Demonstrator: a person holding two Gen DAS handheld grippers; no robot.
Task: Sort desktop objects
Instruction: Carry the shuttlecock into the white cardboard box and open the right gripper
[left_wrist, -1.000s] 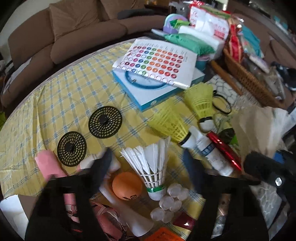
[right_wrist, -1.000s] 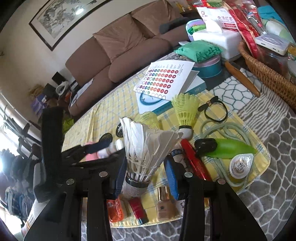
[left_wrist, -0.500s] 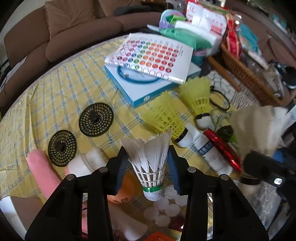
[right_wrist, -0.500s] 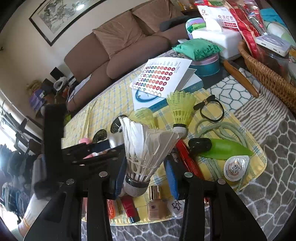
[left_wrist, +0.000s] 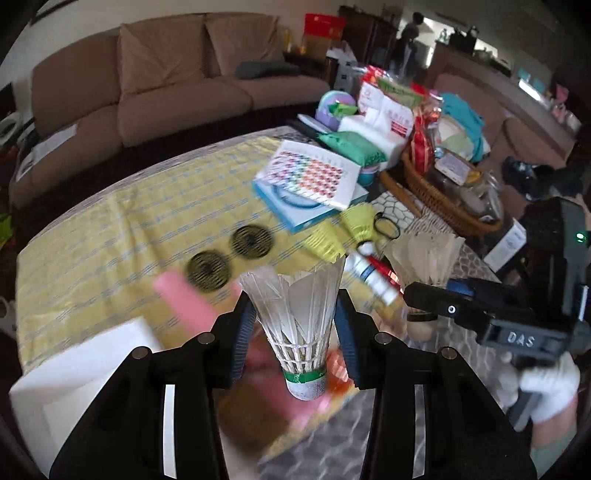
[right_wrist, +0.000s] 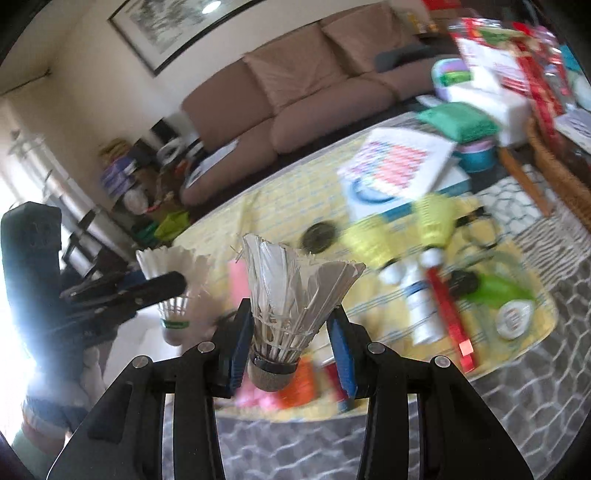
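In my left hand the fingers (left_wrist: 295, 334) are clamped on a white feather shuttlecock (left_wrist: 297, 321), pads against the lower skirt, green-banded cork hanging below, at bottom centre of the left view. My right fingers (right_wrist: 290, 341) pinch a second, more ragged shuttlecock (right_wrist: 295, 299) the same way, dark cork downward, at bottom centre of the right view. Both are lifted clear of the counter.

The risk, as I judge it, lies in the grip: the pads bear on thin feather shafts, so squeezing harder could crack them, and a loose hold on that tapering skirt could let a shuttlecock slide out. The scene is smeared with motion blur, which suggests fast travel that could shake one loose, and my two tools hang near each other, so they could collide.

Below, a yellow checked cloth (left_wrist: 110, 229) covers part of the counter, carrying a pink roll (left_wrist: 184, 306), two black mesh discs (left_wrist: 231, 254), yellow plastic shuttlecocks (left_wrist: 345, 230) and a red pen (right_wrist: 448, 321). Farther up lie a dotted colour sheet (left_wrist: 314, 173) on a blue box, then a wicker basket (left_wrist: 443, 206) at right. A brown sofa (left_wrist: 155, 88) fills the upper frame, with a framed picture (right_wrist: 177, 22) above it.
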